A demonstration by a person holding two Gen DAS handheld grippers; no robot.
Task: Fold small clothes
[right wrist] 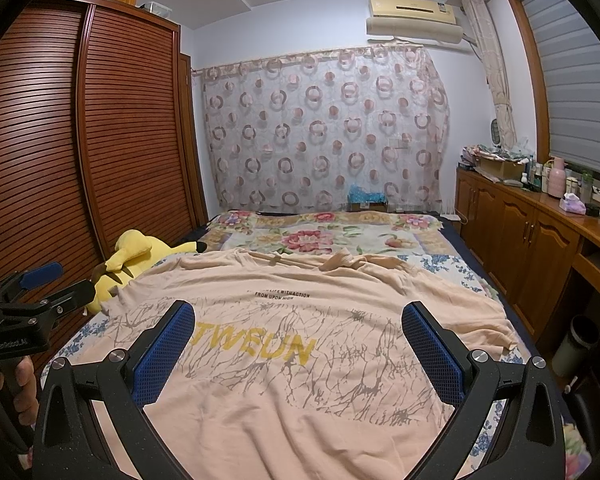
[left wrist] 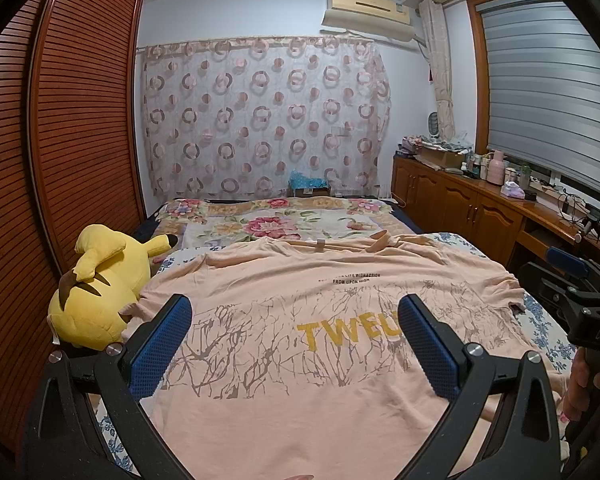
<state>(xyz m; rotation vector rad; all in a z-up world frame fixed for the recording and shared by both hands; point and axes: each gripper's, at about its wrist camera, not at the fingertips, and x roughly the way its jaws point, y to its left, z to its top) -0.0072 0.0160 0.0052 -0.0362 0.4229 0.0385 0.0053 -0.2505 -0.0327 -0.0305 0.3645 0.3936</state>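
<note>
**Clerk:** Item one, the garment?

**Me:** One peach T-shirt [left wrist: 300, 344], spread flat on the bed [left wrist: 540, 320], front up, hem near me, collar at the far end. Yellow lettering "TWEUN" across the chest, grey branch print around it, small black text above. The right sleeve lay rumpled toward the bed's right edge.

**Clerk:** Item two, your claws?

**Me:** My left claw [left wrist: 294, 344] hung over the shirt's near part, jaws wide apart, blue pads [left wrist: 160, 344] bare, nothing between them. My right claw [right wrist: 298, 348] the same: wide, holding nothing, over the shirt's middle. Each showed at the edge of the other's view.

**Clerk:** Other entries?

**Me:** One yellow plush toy [left wrist: 100, 292] at the bed's left edge, touching the shirt's left sleeve. One floral blanket [right wrist: 332, 236] at the far end. Slatted wardrobe [right wrist: 120, 120] left, wooden cabinets [right wrist: 532, 232] right, ring-patterned curtain [left wrist: 260, 116] far wall.
</note>
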